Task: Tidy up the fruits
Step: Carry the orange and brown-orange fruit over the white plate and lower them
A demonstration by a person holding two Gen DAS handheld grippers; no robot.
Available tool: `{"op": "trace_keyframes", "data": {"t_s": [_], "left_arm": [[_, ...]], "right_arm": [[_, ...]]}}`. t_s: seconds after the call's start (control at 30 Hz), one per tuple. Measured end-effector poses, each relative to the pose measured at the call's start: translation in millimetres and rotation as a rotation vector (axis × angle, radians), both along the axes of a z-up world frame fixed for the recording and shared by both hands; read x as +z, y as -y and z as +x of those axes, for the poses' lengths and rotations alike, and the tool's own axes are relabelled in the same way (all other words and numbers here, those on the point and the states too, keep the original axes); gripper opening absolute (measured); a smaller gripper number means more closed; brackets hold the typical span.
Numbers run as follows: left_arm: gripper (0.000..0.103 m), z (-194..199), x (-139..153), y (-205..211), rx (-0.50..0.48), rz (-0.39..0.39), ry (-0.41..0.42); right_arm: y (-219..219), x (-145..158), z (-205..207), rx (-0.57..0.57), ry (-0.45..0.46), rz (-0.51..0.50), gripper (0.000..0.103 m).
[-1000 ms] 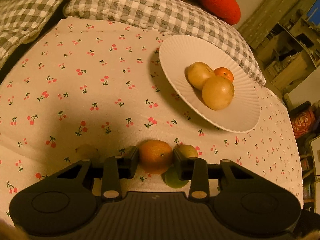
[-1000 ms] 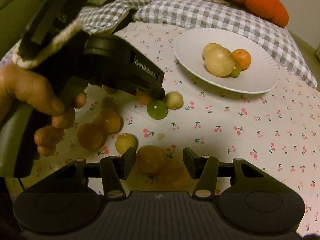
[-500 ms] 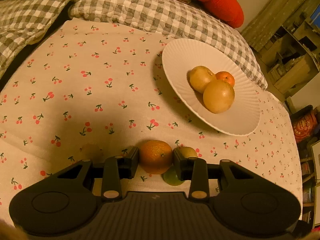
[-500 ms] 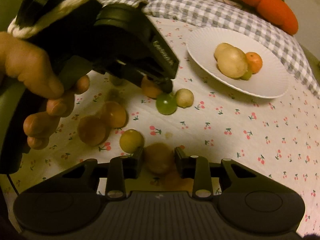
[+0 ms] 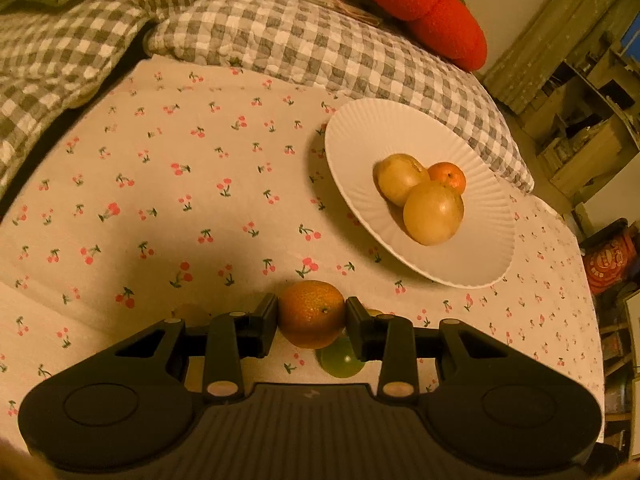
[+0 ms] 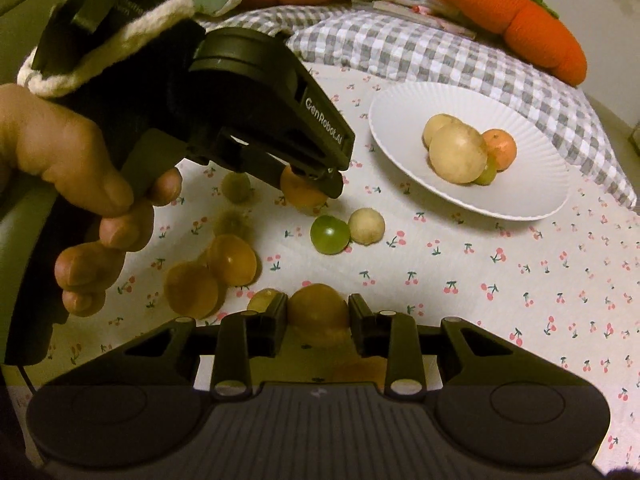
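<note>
1. A white ribbed plate (image 5: 472, 256) sits on a cream tablecloth (image 5: 160, 200) printed with small red cherries. This plate is the landmark for everything below.
2. On the plate lie two yellow-brown pears (image 5: 434, 213) touching each other, with a small tangerine (image 5: 449, 176) against them on their far side. The right wrist view also shows a green grape (image 6: 487, 173) tucked against the pears.
3. The left gripper (image 5: 311, 316) is on the near side of the plate, a little apart from its rim. Its jaws are narrow and press both sides of a mandarin orange (image 5: 311, 314). A person's hand (image 6: 80, 200) holds this gripper.
4. Just under that orange, still nearer than the plate, rest a green grape (image 6: 330, 235) and a pale round fruit (image 6: 366, 226), touching each other on the cloth.
5. The right gripper (image 6: 318, 316) is nearer again, well apart from the plate. Its jaws have just been closing and now stand narrow, with both pads against a dull orange round fruit (image 6: 318, 312).
6. Left of that fruit, further from the plate, lie more loose fruits: two orange-brown ones (image 6: 212, 276) touching, and a small yellowish one (image 6: 262, 300) just beside the right gripper's left finger.
7. Beyond the plate lie a grey checked quilt (image 5: 304, 44) and an orange plush carrot (image 6: 520, 20).
</note>
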State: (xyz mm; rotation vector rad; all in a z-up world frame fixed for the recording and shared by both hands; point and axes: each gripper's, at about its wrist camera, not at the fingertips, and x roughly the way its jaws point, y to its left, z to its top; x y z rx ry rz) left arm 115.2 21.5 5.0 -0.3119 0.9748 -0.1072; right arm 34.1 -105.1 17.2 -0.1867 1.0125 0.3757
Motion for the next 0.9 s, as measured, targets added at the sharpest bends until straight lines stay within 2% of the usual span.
{"op": "trace_keyframes", "data": {"t_s": [0.27,0.5,0.7,0.9], "left_arm": [[0.026,-6,14,3,-0.004,0.013,0.041],[0.026,-16,33,13,-0.045,0.014,0.11],[0.026,-19,42,8,-0.044,-0.026,0.126],[0.026,-21,54,3,-0.027,-0.033,0.165]], "right_arm": [[9,16,3,-0.049,0.059,0.047,0.029],[18,31,5,-0.089,0.109,0.094,0.029],[24,43,3,-0.1,0.147,0.133,0.029],[36,53,8,-0.127,0.176,0.165,0.029]]}}
